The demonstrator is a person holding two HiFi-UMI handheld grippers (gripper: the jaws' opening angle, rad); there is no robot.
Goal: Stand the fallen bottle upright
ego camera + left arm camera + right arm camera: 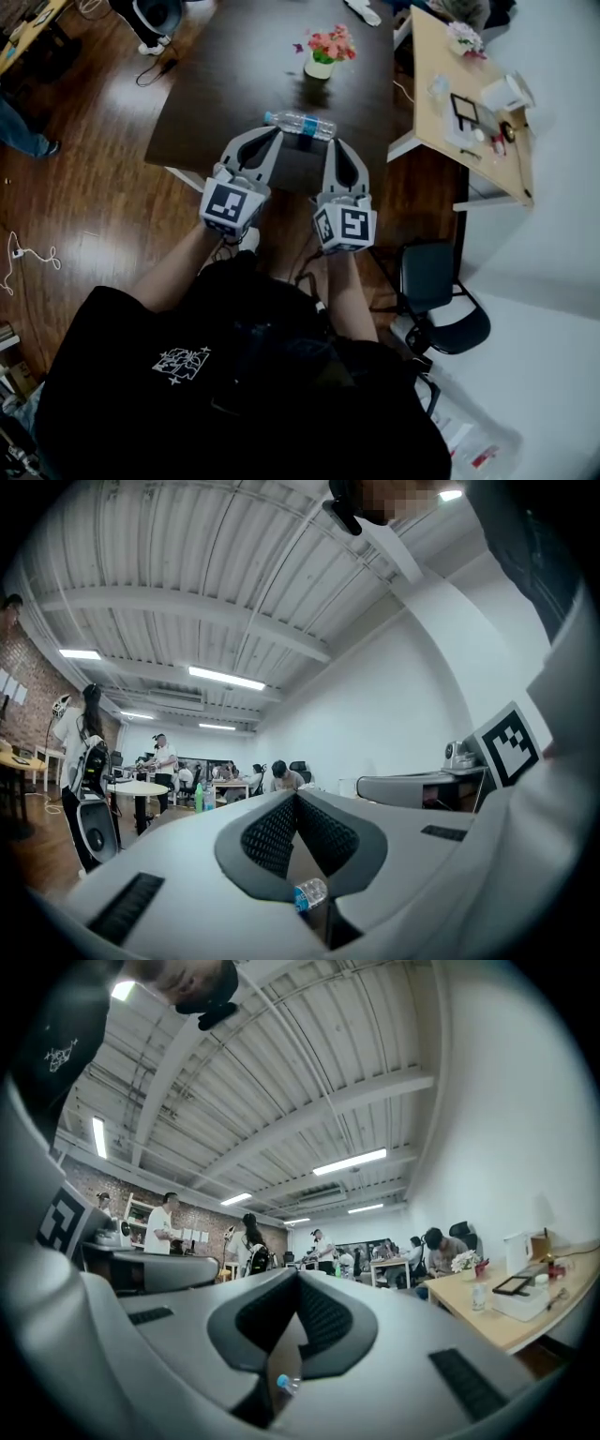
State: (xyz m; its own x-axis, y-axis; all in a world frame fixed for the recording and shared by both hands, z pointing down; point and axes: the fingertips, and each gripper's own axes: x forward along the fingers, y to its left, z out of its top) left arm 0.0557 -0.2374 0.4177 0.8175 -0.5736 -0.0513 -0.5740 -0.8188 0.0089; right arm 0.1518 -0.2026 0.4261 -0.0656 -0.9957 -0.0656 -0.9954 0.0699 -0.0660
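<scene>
A clear water bottle [300,124] with a blue label lies on its side near the front edge of the dark table [234,84]. My left gripper [273,133] is shut and empty, its tip just short of the bottle's left end. My right gripper [339,146] is also shut and empty, a little to the right of the bottle and nearer to me. In the left gripper view the bottle [310,893] shows small in the gap below the joined jaws of the left gripper [296,795]. The right gripper view shows the bottle's blue cap end [284,1384] below the right gripper [298,1275].
A pot of pink flowers [322,56] stands on the table behind the bottle. A light wooden desk [433,66] with small items is at the right, and a dark office chair [436,291] is near my right side. Several people are farther off in the room.
</scene>
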